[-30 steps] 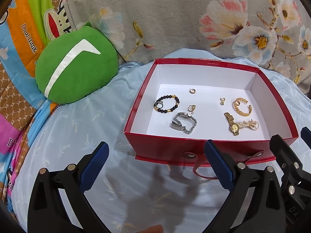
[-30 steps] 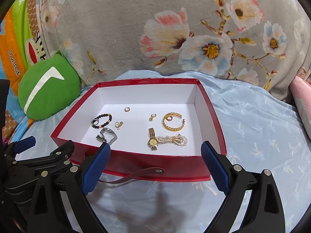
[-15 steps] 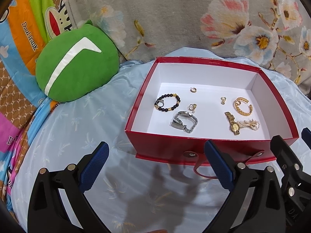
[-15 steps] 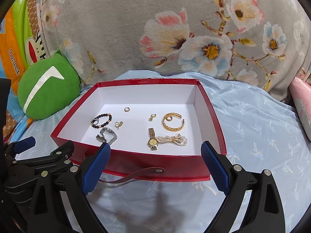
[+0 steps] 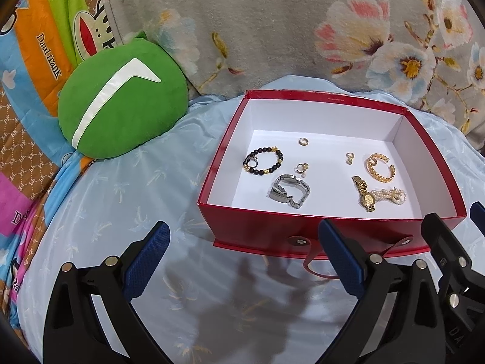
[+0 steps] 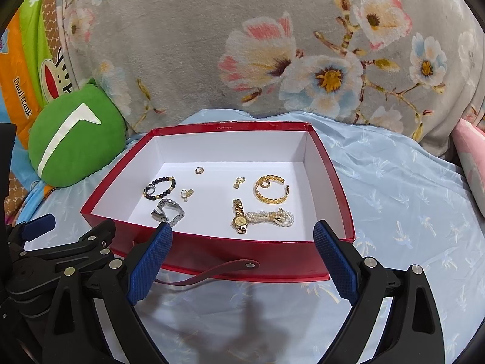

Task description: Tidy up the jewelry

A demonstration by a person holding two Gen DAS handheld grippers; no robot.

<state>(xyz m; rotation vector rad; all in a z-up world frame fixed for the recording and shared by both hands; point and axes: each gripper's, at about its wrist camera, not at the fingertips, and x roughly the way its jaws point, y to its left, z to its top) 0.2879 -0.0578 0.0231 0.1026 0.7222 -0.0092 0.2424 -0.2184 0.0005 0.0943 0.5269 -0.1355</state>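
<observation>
A red box (image 5: 303, 230) (image 6: 242, 261) with a white inside lies open on the blue sheet. In it lie a black bead bracelet (image 5: 263, 162) (image 6: 159, 187), a silver watch (image 5: 289, 190) (image 6: 168, 211), a gold watch (image 5: 364, 193) (image 6: 239, 216), a pearl bracelet (image 5: 391, 195) (image 6: 271, 217), a gold cuff (image 5: 379, 166) (image 6: 270, 193) and small rings and earrings (image 5: 302, 141). My left gripper (image 5: 242, 261) is open and empty, in front of the box's near left corner. My right gripper (image 6: 242, 261) is open and empty, before the near wall.
A green round cushion (image 5: 121, 106) (image 6: 75, 139) lies left of the box. A grey floral blanket (image 6: 272, 45) rises behind it. A patterned cloth (image 5: 36, 60) covers the far left. A pink cushion (image 6: 473, 157) sits at the right edge.
Both grippers have stayed open and almost still. The view has drifted only slightly toward the box.
</observation>
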